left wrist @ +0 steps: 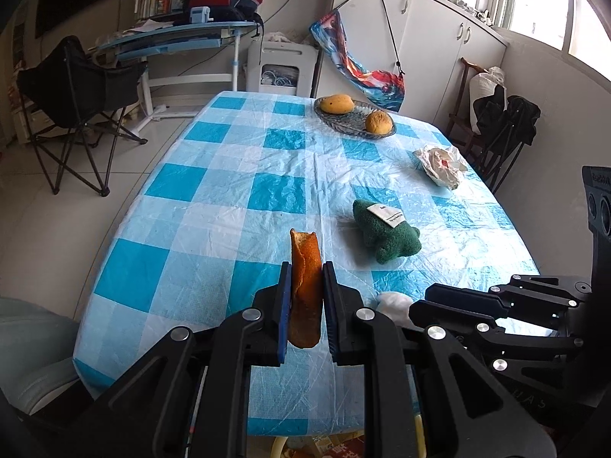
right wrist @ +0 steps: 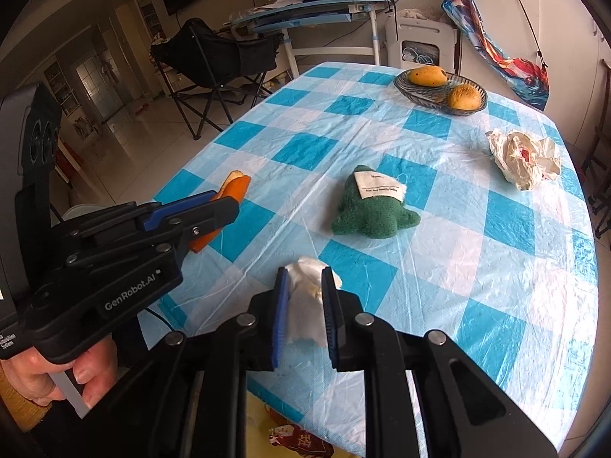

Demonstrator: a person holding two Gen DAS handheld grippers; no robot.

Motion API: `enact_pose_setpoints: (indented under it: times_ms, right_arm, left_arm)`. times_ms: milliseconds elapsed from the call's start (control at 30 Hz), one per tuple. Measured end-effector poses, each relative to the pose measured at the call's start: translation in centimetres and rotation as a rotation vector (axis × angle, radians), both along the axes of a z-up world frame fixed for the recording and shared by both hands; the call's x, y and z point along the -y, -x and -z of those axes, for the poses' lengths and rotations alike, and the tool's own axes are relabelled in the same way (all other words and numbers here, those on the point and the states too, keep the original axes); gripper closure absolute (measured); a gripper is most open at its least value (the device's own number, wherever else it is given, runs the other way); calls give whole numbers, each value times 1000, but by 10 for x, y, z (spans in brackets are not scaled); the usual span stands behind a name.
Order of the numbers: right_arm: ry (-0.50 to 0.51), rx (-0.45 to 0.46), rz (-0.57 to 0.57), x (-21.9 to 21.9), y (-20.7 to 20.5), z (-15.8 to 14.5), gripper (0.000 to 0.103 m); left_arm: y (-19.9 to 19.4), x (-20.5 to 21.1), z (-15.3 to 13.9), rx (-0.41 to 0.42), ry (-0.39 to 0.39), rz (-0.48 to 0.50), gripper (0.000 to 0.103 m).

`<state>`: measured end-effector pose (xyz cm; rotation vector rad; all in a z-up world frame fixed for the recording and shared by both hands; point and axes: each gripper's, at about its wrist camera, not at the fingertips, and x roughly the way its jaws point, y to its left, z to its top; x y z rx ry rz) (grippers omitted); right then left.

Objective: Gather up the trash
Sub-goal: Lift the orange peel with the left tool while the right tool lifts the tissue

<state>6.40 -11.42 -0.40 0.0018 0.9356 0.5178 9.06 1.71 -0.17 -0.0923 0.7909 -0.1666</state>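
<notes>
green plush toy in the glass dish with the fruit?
No, the green plush toy lies on the checked tablecloth, well apart from the glass dish.

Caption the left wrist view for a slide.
Left hand-held gripper clamps an orange peel above the checked tablecloth.

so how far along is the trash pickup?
Nothing visibly binned yet; no bin in view. In hand: left gripper shut on the orange peel, right gripper shut on the white tissue. Left: the crumpled plastic bag on the table. The green plush toy looks like no trash.
</notes>
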Motion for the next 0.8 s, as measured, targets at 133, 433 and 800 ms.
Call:
enact_pose_setpoints:
  times_ms: [133, 433, 800]
  right_arm:
    - [-36, 12, 26, 6, 8, -5, 86]
    - [-110, 24, 89, 21, 23, -10, 89]
    - [-49, -6, 93, 2, 1, 25, 65]
  left_arm:
    - [11, -1, -8, 34, 18, 15, 88]
    - [34, -8, -10, 38, 36, 11, 88]
    - [44, -19, -7, 18, 73, -11, 88]
